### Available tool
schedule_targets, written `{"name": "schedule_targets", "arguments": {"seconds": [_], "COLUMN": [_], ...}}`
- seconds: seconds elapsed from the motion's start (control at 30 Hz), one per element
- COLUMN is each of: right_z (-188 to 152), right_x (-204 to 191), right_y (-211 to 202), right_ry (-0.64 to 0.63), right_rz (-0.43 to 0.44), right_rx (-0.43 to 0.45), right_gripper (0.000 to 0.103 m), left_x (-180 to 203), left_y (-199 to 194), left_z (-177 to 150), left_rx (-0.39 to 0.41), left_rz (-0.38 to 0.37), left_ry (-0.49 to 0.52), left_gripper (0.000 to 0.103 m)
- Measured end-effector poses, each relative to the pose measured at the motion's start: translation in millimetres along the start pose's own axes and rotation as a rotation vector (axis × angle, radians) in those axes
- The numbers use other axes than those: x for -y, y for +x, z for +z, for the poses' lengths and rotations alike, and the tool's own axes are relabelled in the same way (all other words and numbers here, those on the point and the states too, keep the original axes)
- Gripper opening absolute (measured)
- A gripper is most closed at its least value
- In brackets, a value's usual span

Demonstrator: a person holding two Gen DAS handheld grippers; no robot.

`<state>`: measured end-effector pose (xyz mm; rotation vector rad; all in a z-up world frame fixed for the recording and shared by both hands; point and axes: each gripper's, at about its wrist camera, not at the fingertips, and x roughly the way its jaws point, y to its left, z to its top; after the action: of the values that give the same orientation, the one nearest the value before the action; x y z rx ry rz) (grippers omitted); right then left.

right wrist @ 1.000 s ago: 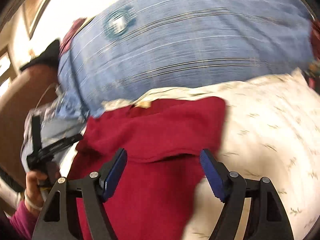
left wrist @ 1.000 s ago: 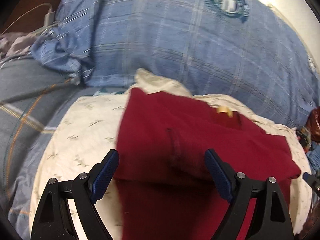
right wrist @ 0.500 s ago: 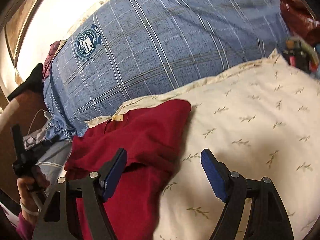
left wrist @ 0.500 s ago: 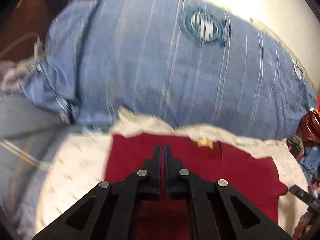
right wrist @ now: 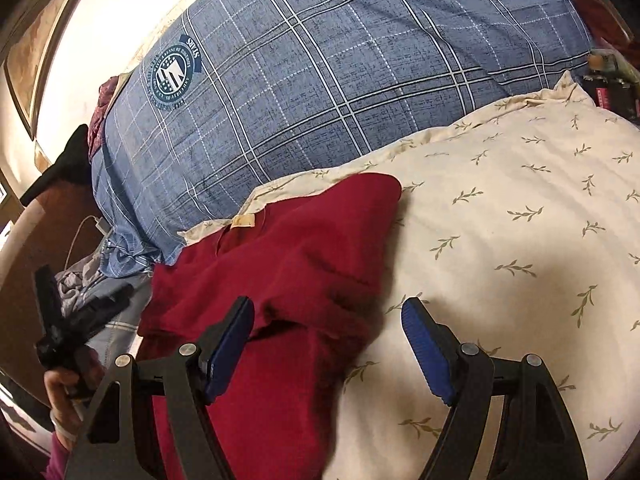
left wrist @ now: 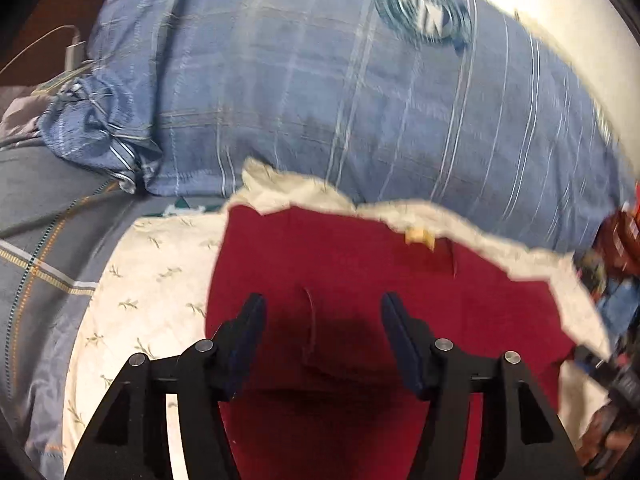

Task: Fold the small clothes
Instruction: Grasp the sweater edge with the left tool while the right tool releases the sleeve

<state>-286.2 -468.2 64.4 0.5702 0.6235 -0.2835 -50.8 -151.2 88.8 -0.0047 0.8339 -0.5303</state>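
Right wrist: soft folded red garment (right wrist: 288, 256)

A cream leaf-print pillow (right wrist: 520, 240) lies against a blue plaid pillow (right wrist: 340, 80) bearing a round crest (right wrist: 171, 74). A white charger cable (right wrist: 86, 232) sits at left.
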Motion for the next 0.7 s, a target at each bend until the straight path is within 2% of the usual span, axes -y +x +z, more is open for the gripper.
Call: {"name": "schedule_targets", "arguments": {"seconds": [0.03, 0.07, 0.13, 0.23, 0.3, 0.4, 0.47, 0.5, 0.6, 0.7], "right_z": [0, 1, 1, 1, 1, 2, 2, 1, -6, -15], "right_x": [0, 0, 1, 3, 4, 3, -1, -6, -25, -47], "right_y": [-1, -3, -4, -2, -3, -10, -13, -13, -13, -5], "right_ry": [0.0, 0.001, 0.009, 0.029, 0.038, 0.034, -0.002, -0.034, -0.174, -0.304], "right_rz": [0.003, 0.009, 0.011, 0.019, 0.024, 0.025, 0.024, 0.016, -0.029, -0.091], "right_rx": [0.004, 0.008, 0.012, 0.001, -0.001, 0.019, 0.002, -0.017, -0.05, -0.061], "right_gripper": [0.079, 0.079, 0.079, 0.079, 0.079, 0.079, 0.079, 0.079, 0.079, 0.079], "left_x": [1, 5, 12, 17, 16, 5, -4, -10, -26, -21], "left_y": [3, 9, 23, 32, 24, -9, -26, -28, -14, -6], "left_z": [-3, -5, -8, -7, -3, 10, 15, 16, 14, 13], "left_rx": [-0.018, -0.039, -0.078, -0.083, -0.049, 0.085, 0.156, 0.167, 0.105, 0.082], "left_rz": [0.006, 0.009, 0.039, 0.053, 0.025, -0.027, -0.026, -0.014, 0.001, 0.0], "left_ry": [0.011, 0.022, 0.048, 0.046, 0.019, -0.027, -0.048, -0.057, -0.123, -0.11], "left_gripper": [0.054, 0.038, 0.022, 0.013, 0.011, 0.011, 0.01, 0.01, 0.01, 0.01]}}
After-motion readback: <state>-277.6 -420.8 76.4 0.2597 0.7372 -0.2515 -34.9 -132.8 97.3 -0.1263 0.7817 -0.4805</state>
